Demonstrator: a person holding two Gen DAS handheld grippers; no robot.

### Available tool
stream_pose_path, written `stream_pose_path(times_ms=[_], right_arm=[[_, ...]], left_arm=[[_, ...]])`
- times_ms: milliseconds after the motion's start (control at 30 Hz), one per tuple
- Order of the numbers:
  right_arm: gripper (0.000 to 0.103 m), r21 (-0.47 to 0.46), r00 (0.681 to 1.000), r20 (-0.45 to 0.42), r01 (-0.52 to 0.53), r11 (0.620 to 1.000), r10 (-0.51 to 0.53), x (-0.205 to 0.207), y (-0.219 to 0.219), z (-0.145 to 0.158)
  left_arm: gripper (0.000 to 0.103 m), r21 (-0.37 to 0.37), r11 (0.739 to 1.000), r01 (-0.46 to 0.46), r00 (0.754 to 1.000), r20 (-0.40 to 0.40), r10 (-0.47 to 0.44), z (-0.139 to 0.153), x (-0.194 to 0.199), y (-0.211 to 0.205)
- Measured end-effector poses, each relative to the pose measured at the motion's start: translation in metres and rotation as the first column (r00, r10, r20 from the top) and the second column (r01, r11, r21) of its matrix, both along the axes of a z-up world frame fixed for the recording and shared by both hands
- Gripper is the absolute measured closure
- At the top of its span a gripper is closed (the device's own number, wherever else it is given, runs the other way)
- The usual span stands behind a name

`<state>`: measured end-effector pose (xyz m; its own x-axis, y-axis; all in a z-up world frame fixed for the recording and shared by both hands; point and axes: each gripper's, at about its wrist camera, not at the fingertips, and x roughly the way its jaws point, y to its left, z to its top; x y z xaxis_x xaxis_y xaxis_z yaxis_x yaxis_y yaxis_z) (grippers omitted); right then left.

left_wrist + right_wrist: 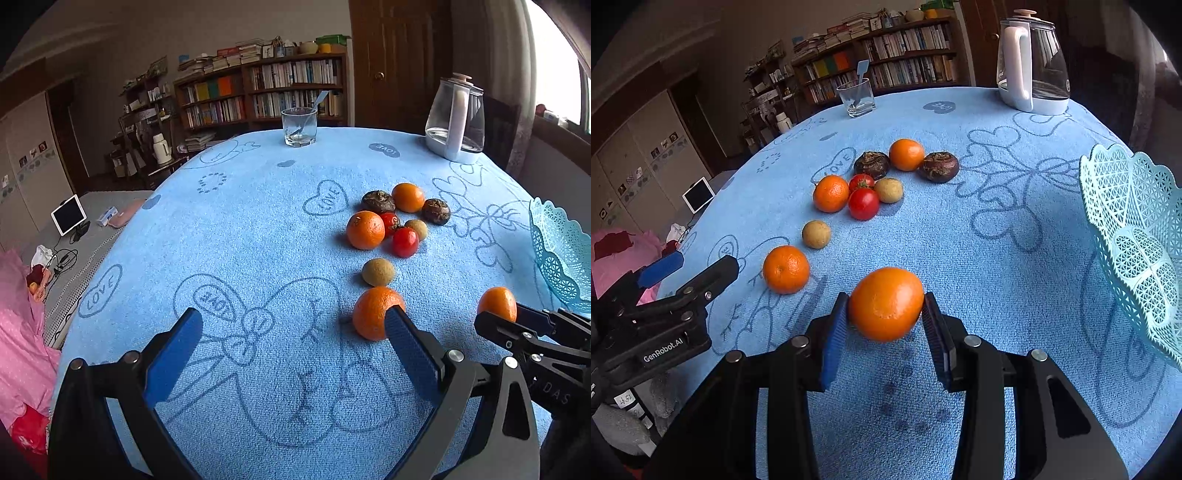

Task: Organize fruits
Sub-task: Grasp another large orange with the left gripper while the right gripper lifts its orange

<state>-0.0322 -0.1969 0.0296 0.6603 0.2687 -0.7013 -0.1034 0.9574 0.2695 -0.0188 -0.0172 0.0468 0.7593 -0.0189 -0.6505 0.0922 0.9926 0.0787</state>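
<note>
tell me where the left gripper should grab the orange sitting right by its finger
Grip the orange across its widest middle, coming down from above and from the near side. It is round, so no part is better, but the left gripper is open beside it, and the small brown fruit behind it crowds the far side.

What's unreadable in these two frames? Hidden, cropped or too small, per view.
- Basket: cut by the right edge in both views; its inside is not visible.
- Near orange: left view, partly behind the left claw's right finger.
- Held orange: right view, the pads cover its sides; whether it has left the cloth is unclear.
- Book titles on the shelves: too small in both.
</note>
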Motion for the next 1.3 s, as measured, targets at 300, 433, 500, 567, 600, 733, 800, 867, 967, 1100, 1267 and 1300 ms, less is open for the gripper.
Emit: stream_pose_path(times_ms=[300, 433, 500, 567, 600, 733, 800, 867, 967, 1100, 1267, 1300], right_arm=[[0.061, 0.022, 0.998, 0.039, 0.041, 0.999, -0.042, -0.004, -0.016, 0.016], [0.061, 0.023, 0.998, 0.04, 0.053, 0.998, -0.054, -0.004, -0.021, 0.018], [0.061, 0.021, 0.998, 0.041, 0.056, 0.998, -0.057, -0.004, -0.022, 0.018], [0.061, 0.021, 0.997, 0.042, 0.059, 0.998, -0.06, -0.005, -0.023, 0.019], [0.061, 0.019, 0.997, 0.042, 0.061, 0.998, -0.062, -0.005, -0.023, 0.02], [0.061, 0.024, 0.997, 0.045, 0.067, 0.997, -0.068, -0.005, -0.026, 0.021], [0.061, 0.029, 0.996, 0.048, 0.07, 0.997, -0.071, -0.006, -0.027, 0.022], [0.061, 0.032, 0.996, 0.051, 0.073, 0.997, -0.075, -0.006, -0.029, 0.023], [0.061, 0.038, 0.995, 0.055, 0.078, 0.996, -0.08, -0.007, -0.031, 0.025], [0.061, 0.043, 0.994, 0.065, 0.084, 0.996, -0.087, -0.009, -0.033, 0.028], [0.061, 0.057, 0.991, 0.086, 0.097, 0.994, -0.102, -0.012, -0.04, 0.036], [0.061, 0.062, 0.99, 0.091, 0.103, 0.993, -0.109, -0.012, -0.043, 0.038]], left_arm=[[0.005, -0.01, 0.999, 0.053, 0.998, -0.031, -0.053, -0.009, 0.013, -0.02], [0.005, -0.012, 0.997, 0.08, 0.995, -0.054, -0.081, -0.017, 0.02, -0.028], [0.006, -0.013, 0.996, 0.094, 0.993, -0.069, -0.094, -0.02, 0.024, -0.031], [0.009, -0.02, 0.994, 0.108, 0.99, -0.083, -0.109, -0.023, 0.028, -0.033], [0.011, -0.023, 0.993, 0.114, 0.989, -0.089, -0.116, -0.024, 0.03, -0.034], [0.02, -0.041, 0.991, 0.129, 0.984, -0.118, -0.133, -0.029, 0.037, -0.035], [0.027, -0.058, 0.989, 0.134, 0.981, -0.136, -0.141, -0.031, 0.04, -0.034], [0.035, -0.075, 0.988, 0.138, 0.977, -0.152, -0.148, -0.033, 0.042, -0.033], [0.046, -0.104, 0.983, 0.149, 0.973, -0.162, -0.165, -0.034, 0.042, -0.031], [0.053, -0.103, 0.982, 0.16, 0.973, -0.152, -0.175, -0.032, 0.039, -0.033], [0.063, -0.12, 0.979, 0.166, 0.972, -0.146, -0.183, -0.029, 0.036, -0.033], [0.063, -0.122, 0.979, 0.164, 0.973, -0.146, -0.181, -0.028, 0.035, -0.033]])
